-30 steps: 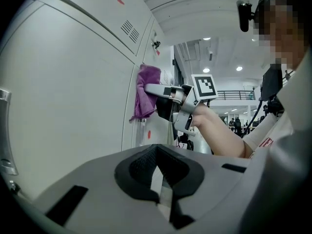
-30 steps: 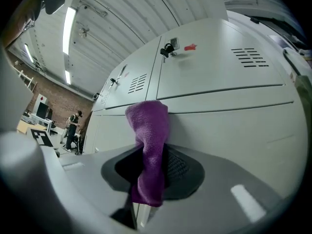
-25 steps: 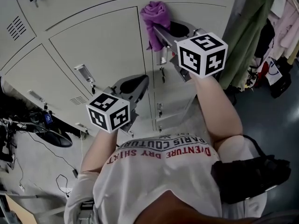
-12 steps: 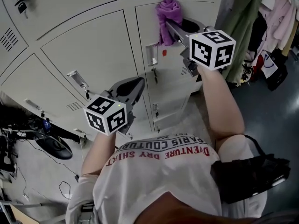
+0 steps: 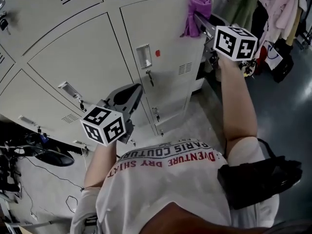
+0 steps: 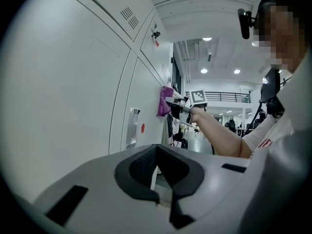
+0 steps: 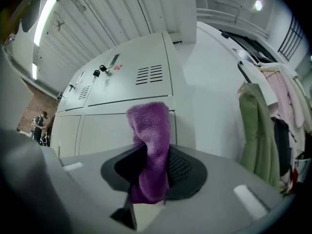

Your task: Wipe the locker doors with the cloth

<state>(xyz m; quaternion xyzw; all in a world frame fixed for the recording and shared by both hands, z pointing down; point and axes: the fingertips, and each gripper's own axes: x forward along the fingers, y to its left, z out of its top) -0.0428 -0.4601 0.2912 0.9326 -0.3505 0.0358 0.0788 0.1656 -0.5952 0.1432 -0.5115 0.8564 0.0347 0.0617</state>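
Observation:
A purple cloth (image 5: 197, 12) is pinched in my right gripper (image 5: 204, 24), which is shut on it and holds it against the upper right corner of a grey locker door (image 5: 161, 77). In the right gripper view the cloth (image 7: 149, 145) stands up between the dark pads, with the locker doors (image 7: 107, 126) right behind it. My left gripper (image 5: 127, 95) hangs lower, in front of the lower lockers, shut with nothing in it. The left gripper view shows the cloth (image 6: 165, 102) on the door farther along the locker row.
The wiped door has a recessed handle (image 5: 144, 56), a red dot (image 5: 157, 53) and vents (image 5: 185, 68). Coats and clothes (image 5: 273, 9) hang just right of the lockers. Cables and dark gear (image 5: 44, 150) lie on the floor at left. A black bag (image 5: 253, 179) hangs at the person's hip.
The right gripper has carried the cloth to the right across the door, from near its left edge to its right edge. The left gripper has stayed low and shut.

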